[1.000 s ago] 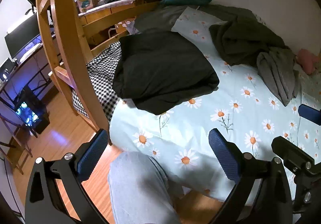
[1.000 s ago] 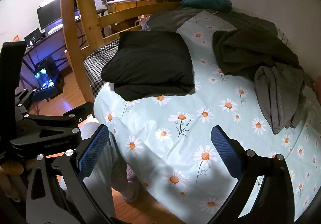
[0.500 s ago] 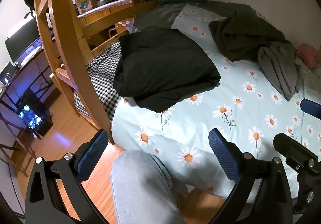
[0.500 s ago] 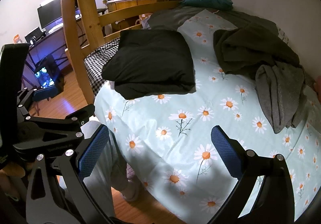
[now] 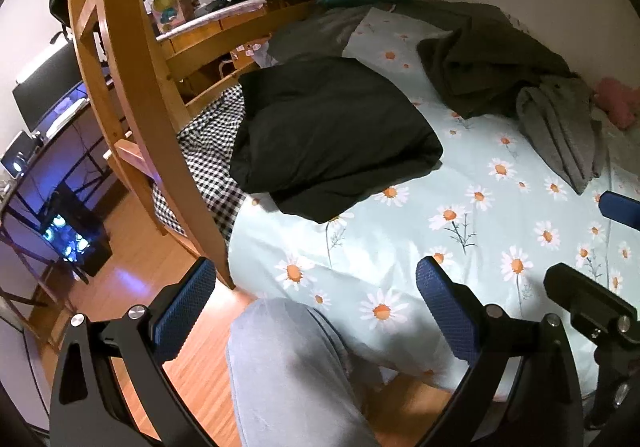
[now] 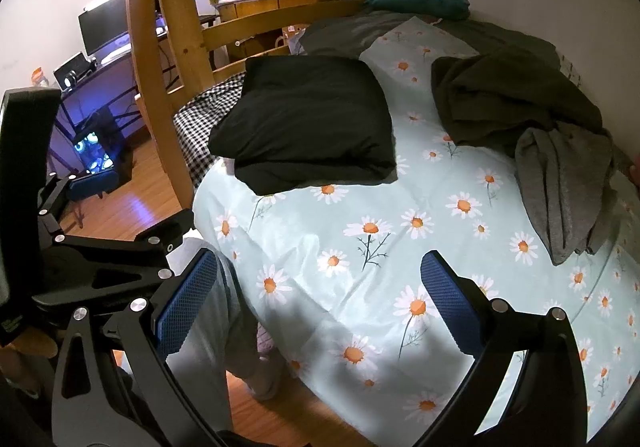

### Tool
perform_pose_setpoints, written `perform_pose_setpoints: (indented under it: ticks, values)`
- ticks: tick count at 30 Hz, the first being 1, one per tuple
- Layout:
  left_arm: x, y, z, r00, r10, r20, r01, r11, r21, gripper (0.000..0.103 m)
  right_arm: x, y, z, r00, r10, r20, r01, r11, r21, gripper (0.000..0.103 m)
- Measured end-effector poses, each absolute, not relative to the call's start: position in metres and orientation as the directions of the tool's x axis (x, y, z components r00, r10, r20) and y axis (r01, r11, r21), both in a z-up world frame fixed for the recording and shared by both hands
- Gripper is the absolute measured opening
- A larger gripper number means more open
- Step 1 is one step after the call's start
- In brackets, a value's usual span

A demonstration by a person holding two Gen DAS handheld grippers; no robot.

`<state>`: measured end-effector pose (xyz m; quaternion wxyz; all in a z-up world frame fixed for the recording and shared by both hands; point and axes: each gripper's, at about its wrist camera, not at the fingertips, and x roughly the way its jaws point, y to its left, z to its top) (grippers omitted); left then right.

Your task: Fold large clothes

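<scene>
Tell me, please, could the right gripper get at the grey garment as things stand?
Probably yes. The right gripper is open and empty, and only bare bedspread lies between it and the grey garment. The garment's upper end rests against the dark green pile, but its lower end hangs free.

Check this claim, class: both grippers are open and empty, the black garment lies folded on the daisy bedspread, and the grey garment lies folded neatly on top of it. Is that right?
One detail is wrong. The grey garment is not on the black garment; it lies crumpled apart from it, against the dark olive pile, as the right wrist view shows. Both grippers are open and empty, and the black garment lies folded on the daisy bedspread.
</scene>
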<state>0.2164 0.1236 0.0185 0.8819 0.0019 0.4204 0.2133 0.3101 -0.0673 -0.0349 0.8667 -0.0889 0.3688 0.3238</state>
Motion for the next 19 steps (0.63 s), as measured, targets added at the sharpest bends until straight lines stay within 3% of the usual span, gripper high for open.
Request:
perform_pose_setpoints:
  ticks: [19]
  values:
    - [0.2154, 0.1268, 0.0167, 0.557, 0.346, -0.755, -0.360, 0.920, 0.156, 0.099, 0.3113, -0.0713, -0.0365, 0.514, 0.504, -0.694, -0.624, 0.775, 0.101, 0.100]
